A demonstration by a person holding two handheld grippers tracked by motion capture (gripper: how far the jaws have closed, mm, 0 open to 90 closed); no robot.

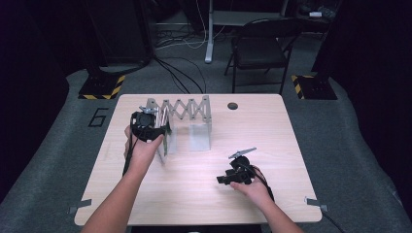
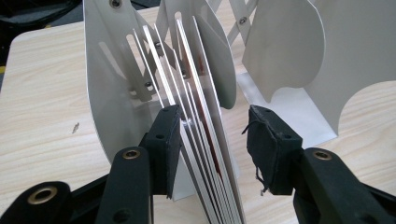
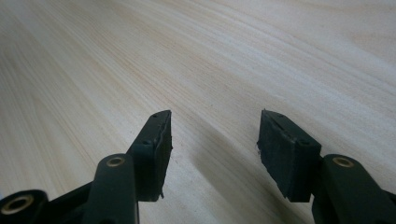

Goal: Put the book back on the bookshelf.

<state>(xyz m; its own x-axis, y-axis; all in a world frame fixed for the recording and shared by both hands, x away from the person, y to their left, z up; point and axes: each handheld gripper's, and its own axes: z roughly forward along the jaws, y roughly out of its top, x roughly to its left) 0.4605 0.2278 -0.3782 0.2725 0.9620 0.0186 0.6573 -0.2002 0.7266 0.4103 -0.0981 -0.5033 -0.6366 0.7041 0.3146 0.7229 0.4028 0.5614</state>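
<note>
At the left of the counter (image 1: 204, 194), the left claw (image 1: 145, 124) is held at the near-left end of a metal rack (image 1: 187, 119), an accordion file stand with white divider plates. In the left gripper view, the left claw (image 2: 215, 135) is seen spread around the bunched plates (image 2: 201, 116): the left pad (image 2: 169, 140) lies against the outermost plate, while the right pad (image 2: 266, 144) stands apart from the stack, so nothing is pinched. The rest of the rack is stretched rightward across the counter's far half, its scissor links visible along the top. Farther right, near the front edge, the right claw (image 1: 228, 177) is held low over bare wood, well apart from the rack. In the right gripper view, the right claw (image 3: 215, 140) is shown spread with nothing between its pads.
</note>
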